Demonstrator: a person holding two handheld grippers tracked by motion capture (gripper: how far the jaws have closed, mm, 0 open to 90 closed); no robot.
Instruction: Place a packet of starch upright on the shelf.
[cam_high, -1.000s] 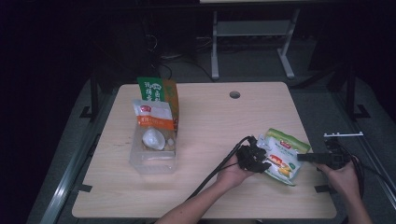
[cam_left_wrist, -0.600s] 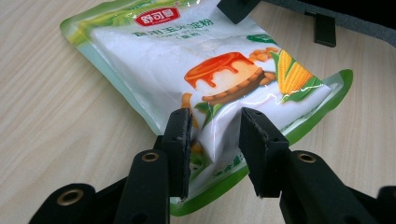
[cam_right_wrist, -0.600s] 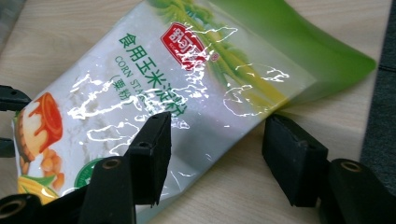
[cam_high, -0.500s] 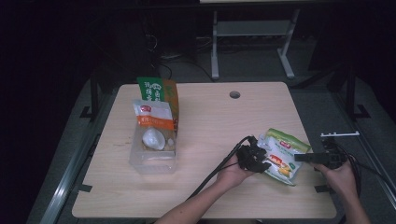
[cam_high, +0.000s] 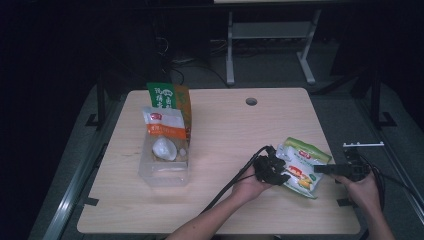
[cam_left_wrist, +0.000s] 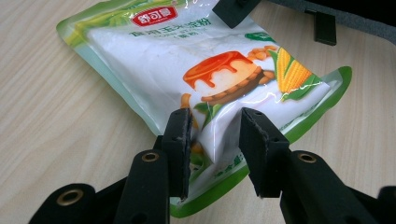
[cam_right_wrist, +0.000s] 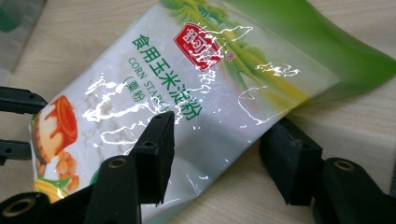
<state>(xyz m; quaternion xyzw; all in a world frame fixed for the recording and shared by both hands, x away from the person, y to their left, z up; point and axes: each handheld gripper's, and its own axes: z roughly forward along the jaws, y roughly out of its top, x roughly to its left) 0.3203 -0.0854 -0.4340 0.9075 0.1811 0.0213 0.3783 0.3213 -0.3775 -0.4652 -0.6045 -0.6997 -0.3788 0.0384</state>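
Two grippers flank one glossy green-and-white corn starch pouch (cam_high: 301, 167) at the wooden table's (cam_high: 225, 210) right edge, unmoved since before. Left gripper (cam_left_wrist: 214, 140): jaws pinching the pouch's crumpled corner. Right gripper (cam_right_wrist: 224, 149): jaws wide, straddling the pouch.

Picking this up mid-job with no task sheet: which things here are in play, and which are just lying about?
In play, judging by the grippers:
corn starch pouch
left gripper, jaws around its edge
right gripper, jaws open astride it

Lying about:
clear bin
white-and-orange packet in it
green-and-orange bag behind
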